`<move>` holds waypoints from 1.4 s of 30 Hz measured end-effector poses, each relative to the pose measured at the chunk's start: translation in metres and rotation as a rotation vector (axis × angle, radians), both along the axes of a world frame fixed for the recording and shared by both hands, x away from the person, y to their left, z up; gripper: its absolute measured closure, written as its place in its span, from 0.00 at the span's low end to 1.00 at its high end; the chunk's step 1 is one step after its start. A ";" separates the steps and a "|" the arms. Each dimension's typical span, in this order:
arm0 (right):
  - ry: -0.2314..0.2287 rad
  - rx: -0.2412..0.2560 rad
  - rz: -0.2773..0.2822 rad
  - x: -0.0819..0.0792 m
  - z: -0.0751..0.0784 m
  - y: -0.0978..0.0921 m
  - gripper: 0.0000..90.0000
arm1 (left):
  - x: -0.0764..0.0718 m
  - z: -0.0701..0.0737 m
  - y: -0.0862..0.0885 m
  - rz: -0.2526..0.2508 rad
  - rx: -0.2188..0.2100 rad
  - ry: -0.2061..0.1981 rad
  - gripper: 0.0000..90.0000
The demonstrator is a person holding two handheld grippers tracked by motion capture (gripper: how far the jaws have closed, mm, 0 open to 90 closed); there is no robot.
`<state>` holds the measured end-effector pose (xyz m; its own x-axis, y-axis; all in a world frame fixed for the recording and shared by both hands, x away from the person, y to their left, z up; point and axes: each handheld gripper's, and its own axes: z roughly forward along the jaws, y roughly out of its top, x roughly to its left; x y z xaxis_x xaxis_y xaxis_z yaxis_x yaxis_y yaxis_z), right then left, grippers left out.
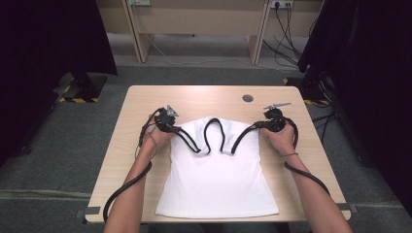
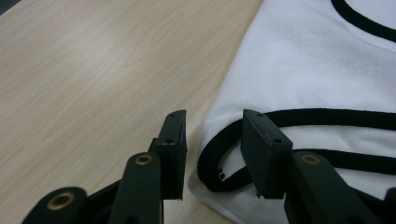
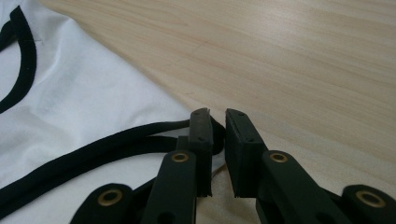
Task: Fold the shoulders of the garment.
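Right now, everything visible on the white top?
The white top is a sleeveless knit-looking garment with black trim around neckline and armholes. It lies flat on the wooden table, hem toward the person, straps pulled outward. The left gripper stands open astride the left strap's black loop; the right gripper is nearly closed at the right strap's end, though a firm pinch can't be confirmed.

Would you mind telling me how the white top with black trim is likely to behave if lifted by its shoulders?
The white fabric top with black trim lies flat and thin on the wooden table, so it probably hangs limp and weighs little. Its narrow black shoulder edging may slip from the fingers.
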<state>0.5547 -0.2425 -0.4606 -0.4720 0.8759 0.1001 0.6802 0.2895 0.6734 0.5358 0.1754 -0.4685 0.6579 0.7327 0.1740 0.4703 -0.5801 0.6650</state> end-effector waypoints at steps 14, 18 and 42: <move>-0.070 -0.089 0.295 -0.052 0.017 0.035 0.75 | -0.023 0.016 -0.004 -0.075 0.037 -0.027 0.62; -0.033 -0.100 0.316 -0.053 0.006 0.042 0.74 | -0.023 0.007 -0.013 -0.102 0.044 -0.010 0.61; -0.032 -0.088 0.267 -0.044 -0.005 0.041 0.73 | -0.009 0.000 -0.014 -0.039 0.021 -0.012 0.65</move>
<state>0.5103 -0.2017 -0.4658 -0.6891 0.7246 0.0101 0.5504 0.5143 0.6576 0.5266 0.1613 -0.4687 0.6835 0.7030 0.1965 0.4396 -0.6113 0.6580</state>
